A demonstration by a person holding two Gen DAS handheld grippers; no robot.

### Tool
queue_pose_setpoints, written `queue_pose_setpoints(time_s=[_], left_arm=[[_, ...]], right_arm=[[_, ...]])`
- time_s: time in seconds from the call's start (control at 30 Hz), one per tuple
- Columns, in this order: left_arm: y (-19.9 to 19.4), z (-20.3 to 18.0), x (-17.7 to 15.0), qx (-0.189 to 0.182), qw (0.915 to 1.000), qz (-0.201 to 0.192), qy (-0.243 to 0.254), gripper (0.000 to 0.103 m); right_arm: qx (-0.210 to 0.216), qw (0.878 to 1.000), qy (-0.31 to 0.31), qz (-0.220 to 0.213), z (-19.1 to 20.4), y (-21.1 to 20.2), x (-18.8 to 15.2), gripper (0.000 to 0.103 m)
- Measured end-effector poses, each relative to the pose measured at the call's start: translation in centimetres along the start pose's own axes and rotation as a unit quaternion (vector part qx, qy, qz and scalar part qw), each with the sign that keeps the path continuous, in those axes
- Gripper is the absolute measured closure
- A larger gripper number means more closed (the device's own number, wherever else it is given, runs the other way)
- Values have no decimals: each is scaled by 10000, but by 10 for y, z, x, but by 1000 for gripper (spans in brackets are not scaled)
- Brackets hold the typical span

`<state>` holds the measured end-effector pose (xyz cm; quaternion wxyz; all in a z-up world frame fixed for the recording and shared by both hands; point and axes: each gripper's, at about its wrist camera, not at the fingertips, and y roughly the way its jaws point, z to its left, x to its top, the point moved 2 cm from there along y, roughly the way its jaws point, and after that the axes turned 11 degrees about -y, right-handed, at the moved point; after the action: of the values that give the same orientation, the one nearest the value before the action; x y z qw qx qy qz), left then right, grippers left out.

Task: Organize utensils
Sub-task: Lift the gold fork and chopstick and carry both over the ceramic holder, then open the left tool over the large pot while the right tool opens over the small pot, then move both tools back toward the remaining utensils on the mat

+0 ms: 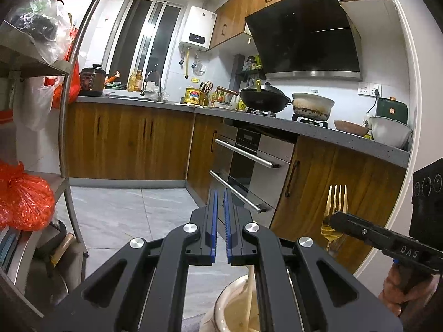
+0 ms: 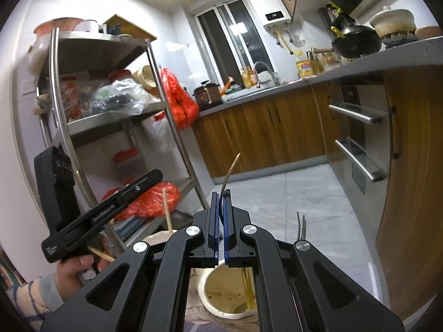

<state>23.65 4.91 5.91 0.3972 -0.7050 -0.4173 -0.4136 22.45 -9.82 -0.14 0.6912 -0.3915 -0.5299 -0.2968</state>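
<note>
My right gripper (image 2: 220,193) is shut on a gold fork (image 2: 228,171), tines up; the fork's handle hangs down into a cream utensil holder (image 2: 221,282) below it. The same fork (image 1: 336,202) and right gripper (image 1: 332,220) show in the left wrist view, at the right. My left gripper (image 1: 220,193) has its blue-padded jaws nearly together with a narrow gap and nothing between them. It hovers above a second cream holder (image 1: 235,307) with a wooden chopstick (image 1: 250,279) in it. The left gripper (image 2: 157,174) shows at the left of the right wrist view.
A steel shelf rack (image 2: 63,110) with red and clear plastic bags stands at the left. A grey fork (image 2: 301,225) stands upright right of my right gripper. Wooden cabinets, an oven (image 1: 249,166) and a counter with a wok (image 1: 263,98) and pots lie ahead.
</note>
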Motion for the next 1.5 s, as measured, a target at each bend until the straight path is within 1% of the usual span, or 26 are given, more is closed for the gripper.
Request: queue_pose_setpoints(time_s=[0.2, 0.37, 0.63, 0.7, 0.77, 0.8, 0.83, 0.87, 0.9, 0.93, 0.97, 1.03, 1.07, 1.1, 1.13, 1.27, 1.4, 1.5], left_arm=[[-5, 4, 0, 80, 10000, -13, -5, 98], [-9, 7, 2, 110, 9999, -15, -19, 98], [-16, 3, 3, 223, 9996, -21, 151, 98], [-19, 3, 5, 245, 9995, -24, 179, 98], [-23, 1, 6, 274, 9994, -37, 215, 96], [-27, 0, 6, 301, 9993, -39, 238, 90], [-30, -1, 7, 331, 9991, -51, 260, 79], [-34, -1, 7, 360, 9989, -83, 286, 72], [-41, -3, 8, 413, 9985, -145, 333, 59], [-45, -5, 9, 450, 9981, -185, 366, 49], [-51, -7, 10, 494, 9977, -228, 396, 45], [-65, -13, 12, 543, 9970, -329, 440, 24], [-71, -14, 13, 574, 9966, -379, 448, 19], [-78, -17, 14, 607, 9961, -450, 453, 11], [-88, -20, 15, 595, 9958, -536, 448, 6], [-113, -29, 14, 574, 9954, -637, 423, 5], [-135, -37, 6, 584, 9961, -588, 299, 5], [-147, -40, -4, 620, 9964, -527, 240, 5]], right_arm=[[-209, 9996, 171, 113, -13, 7, -5, 98], [-268, 9990, 333, 164, -24, 10, -8, 98], [-325, 9984, 439, 149, -31, 9, -8, 97], [-295, 9984, 471, 93, -31, 6, -7, 89], [-227, 9986, 467, 41, -29, 1, -4, 77], [-213, 9988, 436, 14, -27, -2, -3, 73], [-225, 9989, 400, -11, -25, -5, -1, 63], [-230, 9992, 312, -71, -20, -12, 1, 52], [-234, 9993, 265, -105, -18, -15, 3, 46], [-238, 9994, 218, -148, -16, -20, 6, 32], [-220, 9994, 177, -219, -13, -28, 9, 18], [-187, 9992, 118, -334, -8, -41, 13, 8], [-226, 9990, 68, -380, -6, -49, 15, 6], [-290, 9988, 23, -403, -4, -54, 17, 5], [-337, 9986, -2, -414, -3, -59, 17, 5], [-552, 9976, -1, -410, -3, -81, 13, 5], [-691, 9971, 13, -317, -7, -95, 3, 5], [-790, 9968, -13, -147, -8, -101, -8, 5]])
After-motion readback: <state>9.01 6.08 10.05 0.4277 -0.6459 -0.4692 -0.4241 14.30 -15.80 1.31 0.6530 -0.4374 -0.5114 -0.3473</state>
